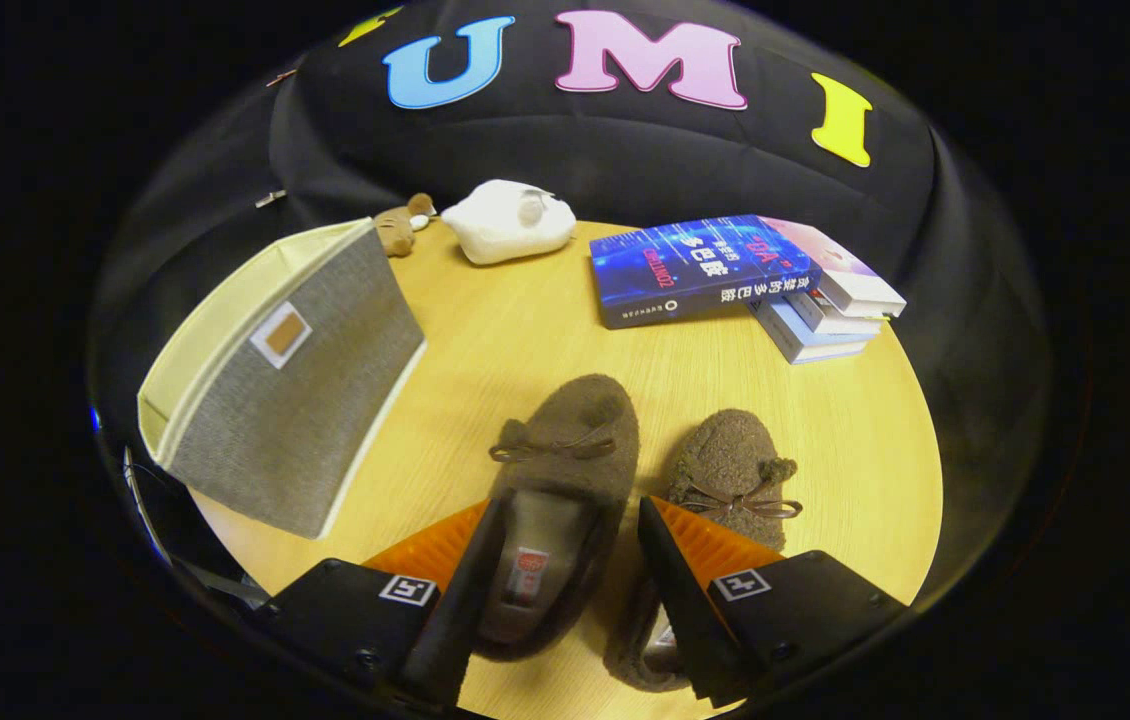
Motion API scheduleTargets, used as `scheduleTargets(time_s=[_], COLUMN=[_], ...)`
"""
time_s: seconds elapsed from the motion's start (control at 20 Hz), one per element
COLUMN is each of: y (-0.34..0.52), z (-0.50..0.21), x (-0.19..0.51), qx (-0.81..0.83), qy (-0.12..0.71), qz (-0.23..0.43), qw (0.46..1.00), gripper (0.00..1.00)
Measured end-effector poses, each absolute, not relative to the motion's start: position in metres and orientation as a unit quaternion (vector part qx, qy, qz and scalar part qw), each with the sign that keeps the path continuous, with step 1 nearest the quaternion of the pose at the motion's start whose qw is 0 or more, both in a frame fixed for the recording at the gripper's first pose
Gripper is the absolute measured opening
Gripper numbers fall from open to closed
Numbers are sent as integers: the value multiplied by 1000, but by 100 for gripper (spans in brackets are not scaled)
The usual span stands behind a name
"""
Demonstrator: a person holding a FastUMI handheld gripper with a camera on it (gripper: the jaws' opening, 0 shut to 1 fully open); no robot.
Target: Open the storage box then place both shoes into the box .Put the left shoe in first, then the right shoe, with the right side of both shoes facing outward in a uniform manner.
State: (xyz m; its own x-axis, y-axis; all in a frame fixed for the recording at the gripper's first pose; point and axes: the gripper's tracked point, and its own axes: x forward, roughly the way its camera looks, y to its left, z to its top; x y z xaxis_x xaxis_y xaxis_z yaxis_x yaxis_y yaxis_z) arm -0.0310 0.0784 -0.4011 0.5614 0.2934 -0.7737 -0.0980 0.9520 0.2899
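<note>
Two fuzzy brown slippers with small bows lie side by side on the round wooden table (485, 330), toes pointing away from me. My gripper (570, 505) is open and straddles the heel half of the nearer slipper (565, 450); one finger lies along its side, and a strip of table shows between it and the other finger. The second slipper (730, 470) lies just outside that finger, partly hidden by it. The storage box (295, 400), grey fabric with a cream lining and rim, stands beyond the fingers on the other side, by the table's edge.
A stack of books (715, 270) lies at the table's far side beyond the slippers. A white plush toy (510, 222) and a small brown plush (395, 228) sit at the far edge behind the box. Bare wood lies between the box and the books.
</note>
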Motion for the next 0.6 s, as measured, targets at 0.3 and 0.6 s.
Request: scheduleTargets(time_s=[0.3,0.6], y=[75,65], z=[-435,-445], x=[-7,-2], qx=[75,82], qy=[462,470], qz=[75,41], qw=[880,878], gripper=[62,8])
